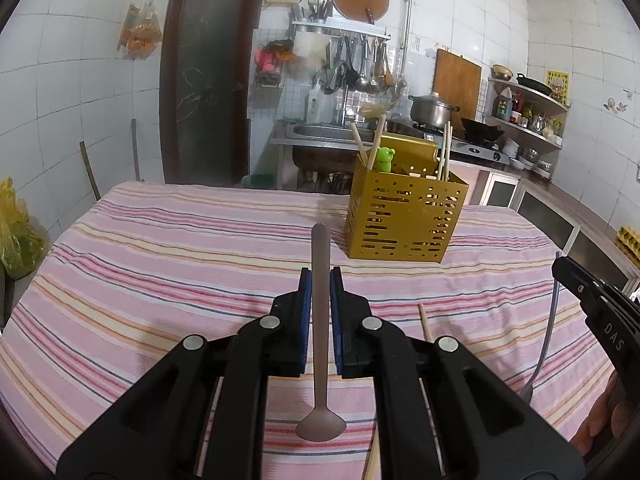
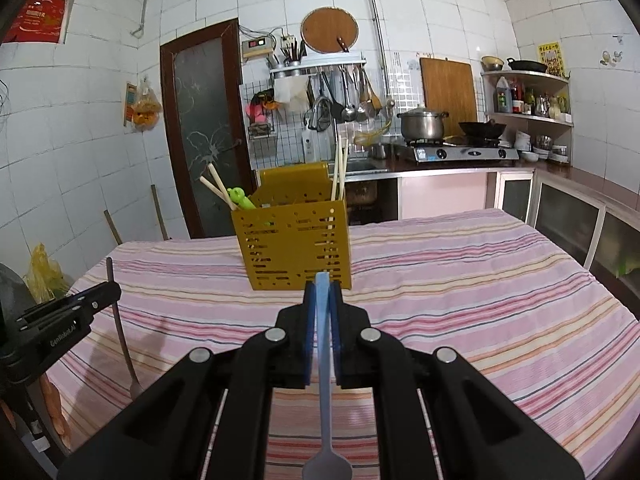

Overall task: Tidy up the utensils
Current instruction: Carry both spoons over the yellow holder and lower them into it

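You are gripping a brown spoon point(image 1: 320, 300) in the left gripper point(image 1: 320, 280) and a blue spoon point(image 2: 323, 320) in the right gripper point(image 2: 322, 292), jaws closed on both handles; the yellow holder point(image 1: 404, 216) ahead of the jaws is already holding chopsticks point(image 1: 445, 152), and one chopstick point(image 1: 425, 322) is lying just right of the left jaws.

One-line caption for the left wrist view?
Left tongs grip a brown spoon above the striped tablecloth, facing a perforated yellow metal utensil holder.

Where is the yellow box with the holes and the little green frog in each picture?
Left wrist view: the yellow utensil holder stands on the striped tablecloth, right of centre, beyond the brown spoon held in the left gripper.
Right wrist view: it stands near the centre, just beyond the blue spoon held in the right gripper.
Shared landmark: the steel pot on the stove.
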Demonstrator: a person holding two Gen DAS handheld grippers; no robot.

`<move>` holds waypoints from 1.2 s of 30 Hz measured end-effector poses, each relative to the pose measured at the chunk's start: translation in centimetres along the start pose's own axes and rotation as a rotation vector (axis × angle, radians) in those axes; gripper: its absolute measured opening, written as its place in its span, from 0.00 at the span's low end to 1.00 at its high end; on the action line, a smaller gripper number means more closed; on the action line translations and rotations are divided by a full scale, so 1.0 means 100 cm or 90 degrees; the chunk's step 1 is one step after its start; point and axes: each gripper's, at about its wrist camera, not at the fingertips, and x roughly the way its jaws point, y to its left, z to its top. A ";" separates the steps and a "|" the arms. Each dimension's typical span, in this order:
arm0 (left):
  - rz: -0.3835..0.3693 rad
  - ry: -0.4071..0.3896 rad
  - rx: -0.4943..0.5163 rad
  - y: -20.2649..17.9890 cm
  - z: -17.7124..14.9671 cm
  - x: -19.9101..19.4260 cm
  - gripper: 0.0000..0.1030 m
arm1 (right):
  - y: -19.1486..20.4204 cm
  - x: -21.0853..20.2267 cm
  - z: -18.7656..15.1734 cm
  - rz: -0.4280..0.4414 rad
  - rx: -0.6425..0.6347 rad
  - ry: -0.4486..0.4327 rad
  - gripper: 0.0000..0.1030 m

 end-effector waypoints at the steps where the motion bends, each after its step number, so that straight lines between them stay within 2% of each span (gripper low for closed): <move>1: -0.001 0.000 -0.001 0.000 0.000 0.000 0.08 | 0.000 -0.001 0.000 0.000 -0.001 -0.003 0.07; 15: -0.008 -0.032 -0.002 0.002 0.008 -0.021 0.08 | 0.003 -0.016 0.008 -0.001 -0.004 -0.042 0.07; 36: -0.027 -0.063 0.006 -0.009 0.029 -0.027 0.08 | 0.001 -0.018 0.027 -0.005 -0.006 -0.059 0.07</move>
